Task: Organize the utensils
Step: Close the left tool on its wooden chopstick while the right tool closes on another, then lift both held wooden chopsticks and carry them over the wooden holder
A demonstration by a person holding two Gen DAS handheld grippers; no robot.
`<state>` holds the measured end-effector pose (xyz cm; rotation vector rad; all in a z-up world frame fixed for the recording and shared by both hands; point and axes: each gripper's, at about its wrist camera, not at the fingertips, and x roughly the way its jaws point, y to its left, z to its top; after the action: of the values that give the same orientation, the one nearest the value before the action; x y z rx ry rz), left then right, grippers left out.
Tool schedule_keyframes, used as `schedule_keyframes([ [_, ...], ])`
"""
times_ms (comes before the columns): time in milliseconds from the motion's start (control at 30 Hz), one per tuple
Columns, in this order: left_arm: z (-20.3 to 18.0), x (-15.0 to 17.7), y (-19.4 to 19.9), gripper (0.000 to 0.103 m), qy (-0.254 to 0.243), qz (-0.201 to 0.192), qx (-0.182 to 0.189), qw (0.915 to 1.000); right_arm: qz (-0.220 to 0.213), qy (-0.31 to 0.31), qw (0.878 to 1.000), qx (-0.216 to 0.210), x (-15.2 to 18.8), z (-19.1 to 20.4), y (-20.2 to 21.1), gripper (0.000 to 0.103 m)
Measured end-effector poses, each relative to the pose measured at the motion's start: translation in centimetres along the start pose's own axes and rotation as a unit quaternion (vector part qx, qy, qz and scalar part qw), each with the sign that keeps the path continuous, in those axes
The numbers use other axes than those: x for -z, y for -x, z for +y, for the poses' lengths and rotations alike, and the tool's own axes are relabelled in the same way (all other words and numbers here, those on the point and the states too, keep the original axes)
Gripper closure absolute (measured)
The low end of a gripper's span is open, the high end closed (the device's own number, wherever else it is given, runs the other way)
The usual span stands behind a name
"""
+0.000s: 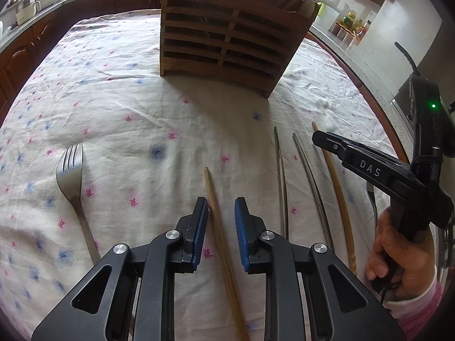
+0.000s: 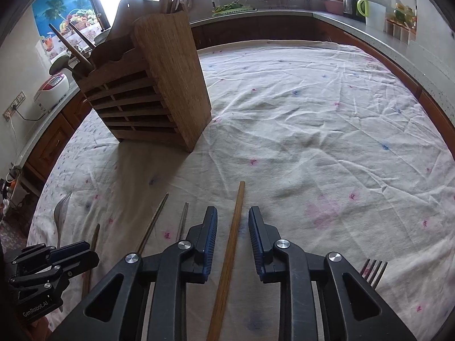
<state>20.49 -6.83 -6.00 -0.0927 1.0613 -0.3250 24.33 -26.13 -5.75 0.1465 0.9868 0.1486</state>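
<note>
A slatted wooden utensil holder (image 1: pixel 224 37) stands on the cloth ahead, with wooden sticks in it; it also shows in the right wrist view (image 2: pixel 159 91). My left gripper (image 1: pixel 221 207) is open, with a wooden chopstick (image 1: pixel 219 221) lying between its fingers. A metal fork (image 1: pixel 74 182) lies to its left. Two metal chopsticks (image 1: pixel 281 176) and another wooden chopstick (image 1: pixel 338 187) lie to its right. My right gripper (image 2: pixel 232 216) is open over that wooden chopstick (image 2: pixel 231 241). The metal chopsticks (image 2: pixel 155 221) lie left of it.
A floral tablecloth (image 2: pixel 327 130) covers the round table. A second fork (image 2: pixel 374 272) lies at the right gripper's lower right. Kitchen counters with appliances (image 2: pixel 52 88) ring the table. The left gripper's body (image 2: pixel 48 272) shows low left in the right wrist view.
</note>
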Motion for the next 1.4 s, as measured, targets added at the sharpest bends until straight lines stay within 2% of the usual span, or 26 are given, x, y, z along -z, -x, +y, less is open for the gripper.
schedule_keyframes([
  [167,0.0,0.0,-0.1,0.087,-0.003,-0.002,-0.003,1.0,0.001,0.014,1.0,0.014,0.1,0.1,-0.1,0.095],
  [400,0.3,0.1,0.3,0.087,0.013,0.012,-0.001,0.9998,0.006,0.008,1.0,0.001,2.5,-0.3,1.9,0.097],
  [567,-0.5,-0.1,-0.1,0.087,-0.007,0.015,-0.023,0.9996,0.011,-0.008,1.0,-0.013,4.5,-1.0,3.5,0.097],
  [733,-1.8,-1.1,-1.0,0.087,-0.04,0.019,-0.054,0.9976,0.011,-0.013,1.0,-0.013,4.4,-1.3,3.8,0.092],
  [933,-2.6,-1.0,-1.4,0.089,-0.068,0.009,-0.076,0.9947,0.009,0.013,1.0,0.004,4.4,-0.5,3.3,0.092],
  [1000,-2.6,-1.0,-1.4,0.092,-0.071,0.006,-0.078,0.9944,0.005,0.02,1.0,0.009,4.5,-0.3,3.3,0.091],
  [1033,-2.5,-1.1,-1.4,0.096,-0.069,0.006,-0.075,0.9948,0.003,0.025,1.0,0.013,4.5,-0.2,3.3,0.092],
  [1100,-2.3,-1.2,-1.3,0.097,-0.059,0.008,-0.063,0.9962,0.002,0.03,0.999,0.02,4.5,-0.1,3.3,0.095],
  [1200,-1.5,-1.2,-0.8,0.099,-0.036,0.01,-0.03,0.9989,0.004,0.015,1.0,-0.001,4.3,-0.4,3.6,0.097],
  [1400,-0.9,-1.0,2.8,0.099,-0.021,-0.024,0.006,0.9995,-0.028,0.008,0.999,-0.029,3.7,0.0,6.6,0.098],
])
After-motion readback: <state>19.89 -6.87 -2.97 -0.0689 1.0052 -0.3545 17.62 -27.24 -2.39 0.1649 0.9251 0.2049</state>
